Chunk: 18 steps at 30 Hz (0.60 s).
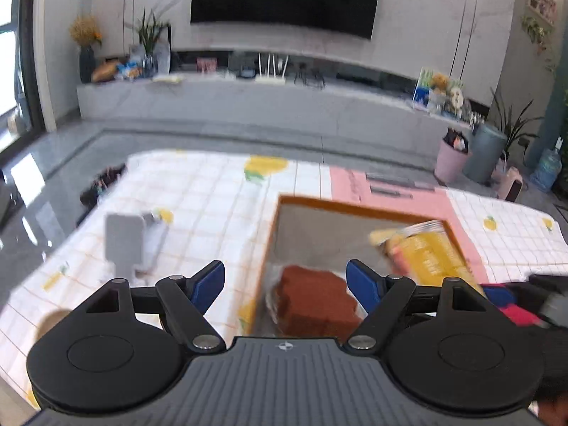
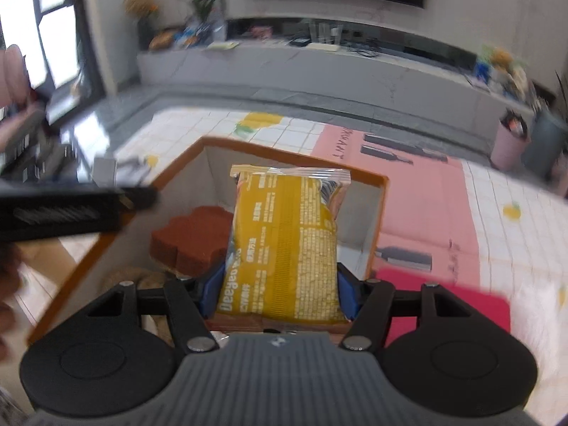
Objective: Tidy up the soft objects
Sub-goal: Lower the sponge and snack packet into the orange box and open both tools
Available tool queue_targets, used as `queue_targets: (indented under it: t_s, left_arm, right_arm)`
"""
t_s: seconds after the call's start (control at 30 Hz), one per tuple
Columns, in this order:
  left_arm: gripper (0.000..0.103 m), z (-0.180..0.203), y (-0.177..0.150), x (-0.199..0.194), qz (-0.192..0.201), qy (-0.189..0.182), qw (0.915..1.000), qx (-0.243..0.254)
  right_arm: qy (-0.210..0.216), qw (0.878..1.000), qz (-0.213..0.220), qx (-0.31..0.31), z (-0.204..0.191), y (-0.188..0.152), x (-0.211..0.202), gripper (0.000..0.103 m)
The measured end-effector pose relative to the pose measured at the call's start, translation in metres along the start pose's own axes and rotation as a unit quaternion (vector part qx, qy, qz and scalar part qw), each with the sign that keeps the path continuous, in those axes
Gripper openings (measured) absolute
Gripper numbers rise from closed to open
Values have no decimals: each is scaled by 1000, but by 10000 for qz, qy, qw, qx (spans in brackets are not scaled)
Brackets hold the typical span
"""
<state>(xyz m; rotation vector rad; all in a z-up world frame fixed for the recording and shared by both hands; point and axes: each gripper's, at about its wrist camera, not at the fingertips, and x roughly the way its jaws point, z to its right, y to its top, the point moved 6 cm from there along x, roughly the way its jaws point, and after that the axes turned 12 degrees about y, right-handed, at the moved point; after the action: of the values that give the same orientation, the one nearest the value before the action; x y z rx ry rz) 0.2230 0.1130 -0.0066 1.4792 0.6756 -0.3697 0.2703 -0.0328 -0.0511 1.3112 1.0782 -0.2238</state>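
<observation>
Right wrist view: my right gripper [image 2: 278, 293] has its blue pads clamped on the sides of a yellow plastic snack packet [image 2: 284, 245] printed with small text, standing upright at frame centre over the orange-rimmed open box [image 2: 379, 213]. A reddish-brown sponge block with a wavy edge [image 2: 193, 238] lies inside that box, left of the packet. A pink flat sheet [image 2: 443, 309] lies at lower right. In the left wrist view my left gripper [image 1: 285, 285] stands wide apart with nothing between the pads, the sponge block [image 1: 312, 298] below them in the box [image 1: 355, 207]. The packet [image 1: 426, 255] shows at right. The box rests on a checked lemon-print tablecloth [image 1: 213, 195].
</observation>
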Motion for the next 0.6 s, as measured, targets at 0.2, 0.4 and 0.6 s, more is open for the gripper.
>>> queue_targets:
  t_s: [0.2, 0.4, 0.6]
  left_arm:
    - [92, -10, -1, -3, 126, 24, 9998, 142]
    - [92, -21, -3, 15, -146, 113, 9998, -83]
    - [92, -34, -7, 27, -468, 79, 9980, -413]
  right_arm:
    - [99, 9772, -1280, -1691, -1, 16, 46, 63]
    - [2, 9396, -1943, -2816, -2, 10, 74, 63]
    - [-559, 9176, -2025, -3375, 1, 9, 83, 86]
